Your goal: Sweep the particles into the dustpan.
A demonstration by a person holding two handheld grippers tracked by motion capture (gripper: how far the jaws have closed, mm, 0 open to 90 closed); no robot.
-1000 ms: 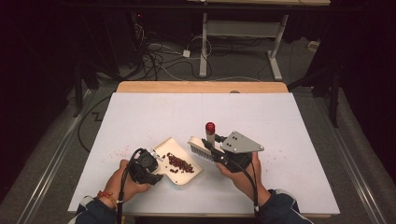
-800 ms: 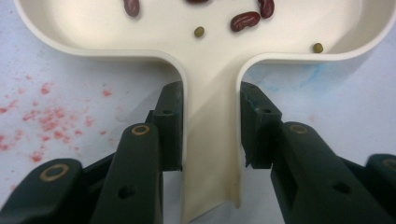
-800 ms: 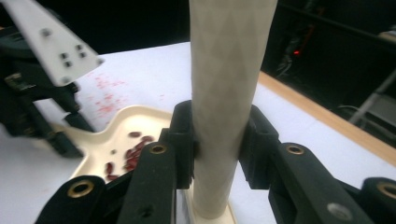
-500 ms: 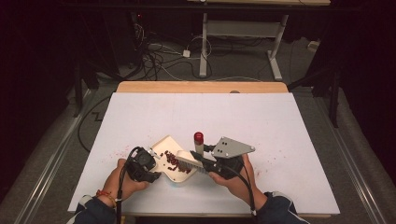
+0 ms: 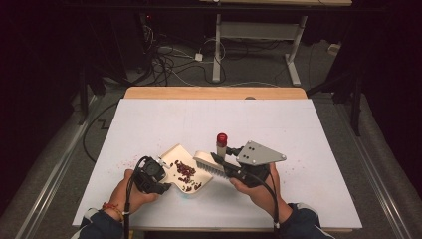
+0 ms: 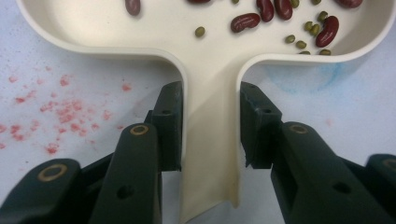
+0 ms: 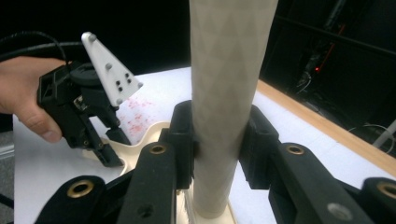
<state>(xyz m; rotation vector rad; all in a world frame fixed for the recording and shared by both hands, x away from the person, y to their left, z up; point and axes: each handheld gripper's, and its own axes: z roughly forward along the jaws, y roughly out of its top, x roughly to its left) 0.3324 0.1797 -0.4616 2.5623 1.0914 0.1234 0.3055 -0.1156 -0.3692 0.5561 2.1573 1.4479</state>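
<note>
Cream dustpan (image 6: 210,65) holds dark-red and green beans (image 6: 280,18); brush (image 5: 209,163) red-capped.

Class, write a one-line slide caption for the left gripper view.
Left gripper clamps the cream dustpan by its handle; red beans and small green beans lie in its tray.

the setting is a lab or test bay. a white table (image 5: 308,129) with a wooden far edge occupies the frame centre. loose cables (image 5: 169,59) lie on the grey floor at upper left. a metal frame stand (image 5: 259,45) sits at upper centre. surroundings are dark.
</note>
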